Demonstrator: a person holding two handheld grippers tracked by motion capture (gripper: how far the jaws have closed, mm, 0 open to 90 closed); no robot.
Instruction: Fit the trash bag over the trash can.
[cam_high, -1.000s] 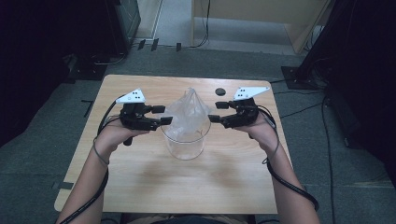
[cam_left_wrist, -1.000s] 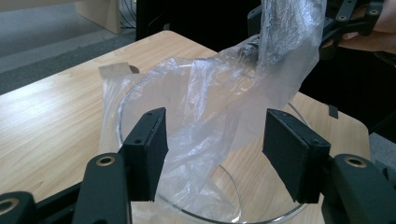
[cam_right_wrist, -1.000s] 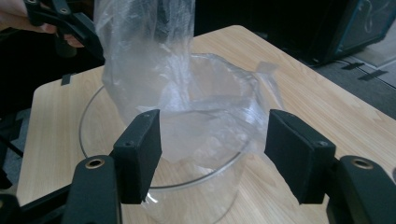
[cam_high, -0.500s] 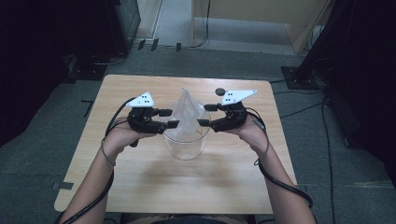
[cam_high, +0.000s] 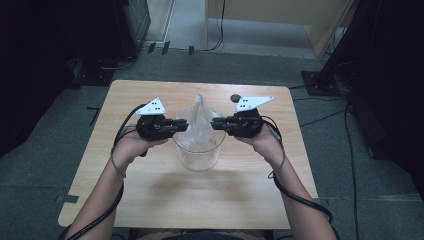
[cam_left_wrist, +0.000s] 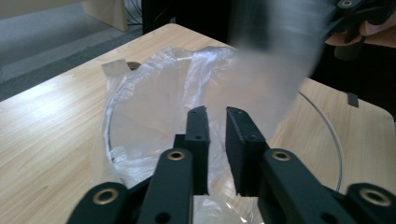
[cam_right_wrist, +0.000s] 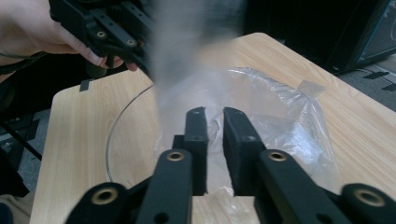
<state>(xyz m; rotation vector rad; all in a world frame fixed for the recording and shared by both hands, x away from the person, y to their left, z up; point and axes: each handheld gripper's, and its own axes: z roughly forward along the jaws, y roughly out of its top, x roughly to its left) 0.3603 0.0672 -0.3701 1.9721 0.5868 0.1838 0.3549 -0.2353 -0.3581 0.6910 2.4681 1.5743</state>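
Observation:
A clear plastic bag (cam_high: 200, 116) stands crumpled in a clear round container (cam_high: 196, 161) at the table's middle. My left gripper (cam_high: 184, 123) points in at the bag's left edge, and my right gripper (cam_high: 214, 123) at its right edge. In the left gripper view the jaws (cam_left_wrist: 215, 112) have just been closing. A narrow gap remains between them, with bag film (cam_left_wrist: 154, 98) in and behind it. The right gripper's jaws (cam_right_wrist: 214, 112) have closed in the same way, with a slim gap over the bag (cam_right_wrist: 275, 107). I cannot see the pads pressing on the film. The bag's raised top is blurred.
The container stands on a light wooden table (cam_high: 150, 200). A small dark round object (cam_high: 234, 96) lies near the table's far edge. Grey floor surrounds the table, with dark equipment and cables at the sides. The container's rim (cam_left_wrist: 328, 126) curves close beside the left jaws.
The right gripper has edged inward toward the bag. Both pairs of jaws stand much narrower than before. The bag's peak has shifted slightly.

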